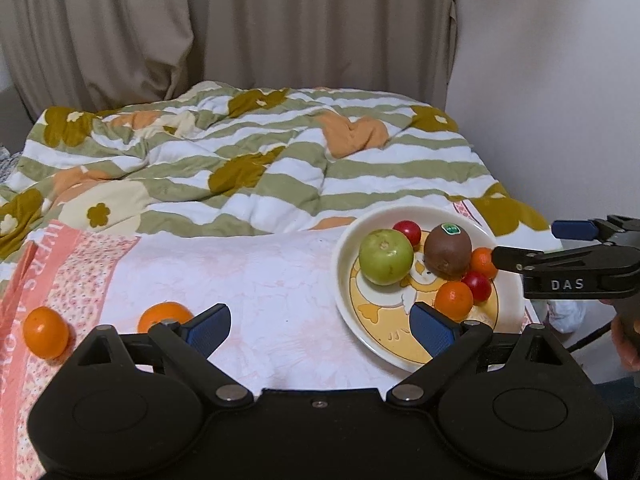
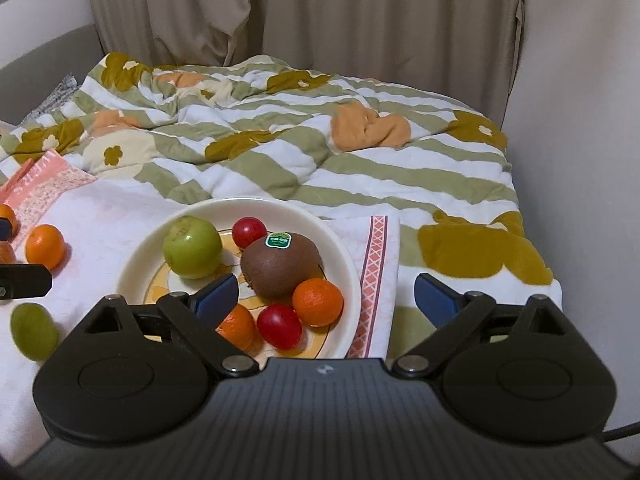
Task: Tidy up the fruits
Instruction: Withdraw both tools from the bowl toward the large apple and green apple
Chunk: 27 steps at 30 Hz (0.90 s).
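On the left of the pale cloth point(image 1: 260, 280), two oranges lie loose: one point(image 1: 45, 332) on the pink patterned border, another point(image 1: 164, 316) just beside the left tongs' point(image 1: 320, 326) left pad. A blurred green grape point(image 2: 34, 330) also lies on the cloth, left of the plate point(image 2: 348, 276), seen only from the right wrist. The left tongs are spread wide with nothing between them, over bare cloth, the right pad overlapping the plate's near rim.

The plate, cream with a yellow cartoon print, sits at the cloth's right end. In it lie a green apple point(image 1: 386, 256), a kiwi point(image 1: 448, 250) with a green sticker, two red tomatoes point(image 1: 408, 232) point(image 1: 477, 285) and two oranges point(image 1: 454, 301) point(image 1: 482, 262), packed close together.

The right tongs point(image 2: 326, 292) are spread wide, pinching nothing; they hover at the plate's right rim, the left pad above the fruit, the right pad out over the quilt point(image 2: 360, 168). The quilt, striped green and white with flowers, covers the bed behind, with beige curtains point(image 1: 280, 20) beyond.
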{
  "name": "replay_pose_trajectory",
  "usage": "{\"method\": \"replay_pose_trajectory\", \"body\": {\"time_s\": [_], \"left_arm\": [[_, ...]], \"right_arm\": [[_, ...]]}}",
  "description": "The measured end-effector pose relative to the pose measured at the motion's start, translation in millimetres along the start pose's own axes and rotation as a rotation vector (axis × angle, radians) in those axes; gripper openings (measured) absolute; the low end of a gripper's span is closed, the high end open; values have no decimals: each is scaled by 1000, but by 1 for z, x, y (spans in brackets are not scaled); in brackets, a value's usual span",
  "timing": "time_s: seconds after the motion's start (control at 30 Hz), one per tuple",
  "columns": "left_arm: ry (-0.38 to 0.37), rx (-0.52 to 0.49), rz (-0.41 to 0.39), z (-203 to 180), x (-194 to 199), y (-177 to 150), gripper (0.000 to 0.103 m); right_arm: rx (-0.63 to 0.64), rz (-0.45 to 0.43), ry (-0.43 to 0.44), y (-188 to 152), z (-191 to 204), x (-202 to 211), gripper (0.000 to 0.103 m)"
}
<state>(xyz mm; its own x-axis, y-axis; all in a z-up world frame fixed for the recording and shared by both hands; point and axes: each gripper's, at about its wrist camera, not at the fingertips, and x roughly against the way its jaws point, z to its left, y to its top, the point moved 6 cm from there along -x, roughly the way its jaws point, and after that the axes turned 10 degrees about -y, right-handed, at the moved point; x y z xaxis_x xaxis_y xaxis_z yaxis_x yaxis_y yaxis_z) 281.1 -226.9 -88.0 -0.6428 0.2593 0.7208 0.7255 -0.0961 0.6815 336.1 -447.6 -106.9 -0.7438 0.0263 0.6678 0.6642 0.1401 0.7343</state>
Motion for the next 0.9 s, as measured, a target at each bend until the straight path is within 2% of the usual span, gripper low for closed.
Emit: {"method": "replay_pose_trajectory", "body": {"time_s": [0.47, 0.6, 0.77, 0.9], "left_arm": [[81, 42, -112, 14, 72, -12, 98], [111, 59, -156, 30, 100, -19, 98], [119, 90, -187, 59, 126, -31, 100], [112, 78, -212, 87, 145, -42, 100]], "right_arm": [[20, -38, 39, 15, 17, 73, 103], [14, -47, 37, 18, 32, 98, 103], [33, -80, 7, 18, 58, 128, 103], [15, -77, -2, 13, 84, 147, 103]]}}
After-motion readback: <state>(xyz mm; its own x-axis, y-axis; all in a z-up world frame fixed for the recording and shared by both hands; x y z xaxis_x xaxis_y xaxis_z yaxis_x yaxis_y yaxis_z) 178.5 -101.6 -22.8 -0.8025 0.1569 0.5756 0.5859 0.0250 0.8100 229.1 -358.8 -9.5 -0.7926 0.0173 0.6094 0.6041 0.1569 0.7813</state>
